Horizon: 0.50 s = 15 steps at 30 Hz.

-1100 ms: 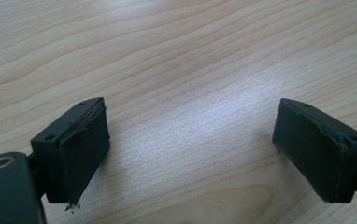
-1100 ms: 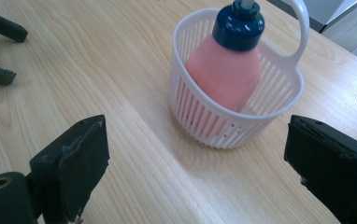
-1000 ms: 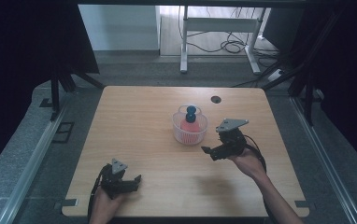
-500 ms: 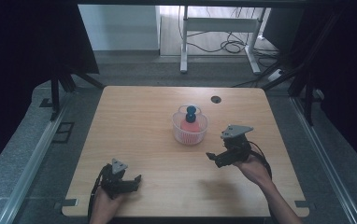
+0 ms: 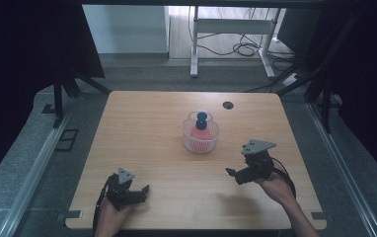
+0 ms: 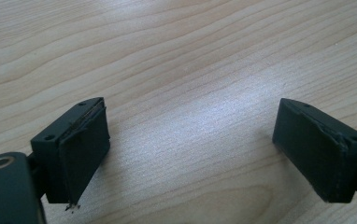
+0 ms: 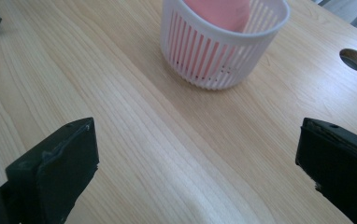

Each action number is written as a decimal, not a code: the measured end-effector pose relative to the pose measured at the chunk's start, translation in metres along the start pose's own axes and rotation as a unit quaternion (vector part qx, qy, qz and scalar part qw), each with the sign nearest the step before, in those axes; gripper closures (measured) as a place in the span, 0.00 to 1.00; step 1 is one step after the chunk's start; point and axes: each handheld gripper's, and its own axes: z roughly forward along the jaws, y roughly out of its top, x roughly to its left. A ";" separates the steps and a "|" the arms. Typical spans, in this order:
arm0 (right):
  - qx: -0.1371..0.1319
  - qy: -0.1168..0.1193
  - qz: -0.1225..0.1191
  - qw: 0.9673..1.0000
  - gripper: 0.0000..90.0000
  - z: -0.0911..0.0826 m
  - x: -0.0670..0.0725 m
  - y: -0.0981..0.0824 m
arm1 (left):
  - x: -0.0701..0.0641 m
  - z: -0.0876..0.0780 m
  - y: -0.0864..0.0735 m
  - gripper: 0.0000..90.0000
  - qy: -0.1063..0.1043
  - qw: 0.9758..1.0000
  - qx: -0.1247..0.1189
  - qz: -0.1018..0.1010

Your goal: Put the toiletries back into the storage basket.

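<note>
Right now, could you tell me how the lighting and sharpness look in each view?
High view: dim and soft, dark surroundings, the right gripper casting a faint shadow on the table. Left gripper view: a pale sheen on the wood between the open jaws. Right gripper view: bright; basket slats crisp, near jaws slightly soft.

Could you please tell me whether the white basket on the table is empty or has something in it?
It has something in it: the basket holds a pink object with a blue knob on top.

— The table (image 7: 134, 140)?
— Pale wood, smooth, grain showing, a soft sheen.
— And the basket (image 7: 223, 46)?
— White slatted plastic, slightly glossy.
— The gripper pads (image 6: 81, 149)?
— Matt black, rubbery-looking, edges a bit frayed.
</note>
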 end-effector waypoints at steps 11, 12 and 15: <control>0.005 -0.010 0.009 1.000 0.00 -0.008 0.001 -0.020 | 0.000 0.000 0.000 0.12 0.001 1.000 0.000 -0.001; 0.006 -0.010 0.011 1.000 0.00 -0.009 0.001 -0.022 | 0.000 0.000 0.000 0.12 0.001 1.000 0.000 -0.002; 0.005 -0.009 0.019 1.000 0.00 -0.009 0.002 -0.028 | 0.000 0.000 0.000 0.12 0.001 1.000 0.001 -0.001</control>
